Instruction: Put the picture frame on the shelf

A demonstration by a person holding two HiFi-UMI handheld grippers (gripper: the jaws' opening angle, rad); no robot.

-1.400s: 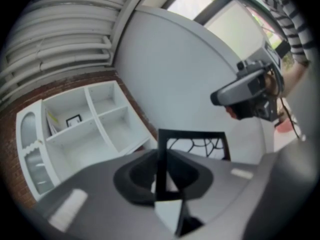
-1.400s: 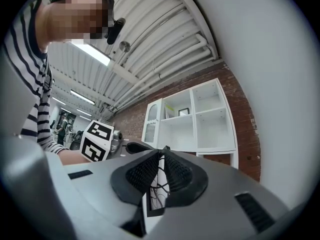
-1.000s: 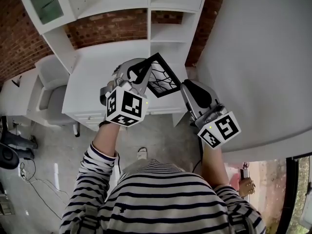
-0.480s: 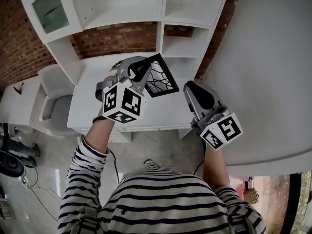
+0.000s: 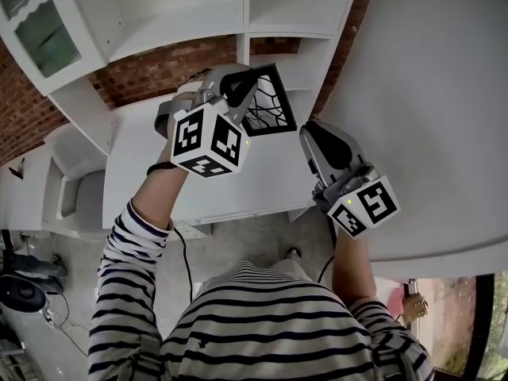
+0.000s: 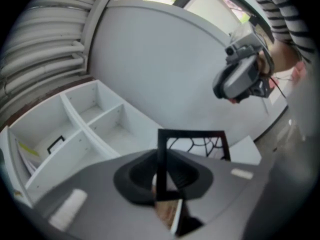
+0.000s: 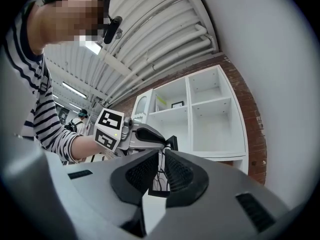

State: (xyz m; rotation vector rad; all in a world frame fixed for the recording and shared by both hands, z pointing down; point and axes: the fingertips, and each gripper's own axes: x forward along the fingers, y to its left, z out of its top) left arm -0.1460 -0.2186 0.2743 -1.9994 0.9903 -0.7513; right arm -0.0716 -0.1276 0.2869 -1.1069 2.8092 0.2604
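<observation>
The picture frame [image 5: 268, 101] is black, with a branch-like drawing in it. My left gripper [image 5: 240, 86] is shut on its left edge and holds it upright above the white desk top [image 5: 151, 173], just in front of the white shelf unit [image 5: 286, 10]. In the left gripper view the frame [image 6: 195, 143] rises from between the jaws, with open shelf compartments [image 6: 95, 116] to its left. My right gripper [image 5: 313, 135] hovers to the right of the frame, shut and holding nothing. Its own view looks past its jaws at the frame [image 7: 161, 176] and the shelf [image 7: 210, 114].
A brick wall [image 5: 151, 74] runs behind the desk. A glass-fronted cabinet door [image 5: 40, 26] hangs at the upper left, and a white chair [image 5: 75, 193] stands left of the desk. A large white curved surface [image 5: 429, 94] fills the right. One small dark frame [image 7: 177, 104] stands in an upper compartment.
My left gripper has carried the frame upward and farther in, from over the desk's front part to just before the shelf's lower compartments. The right gripper has stayed beside it.
</observation>
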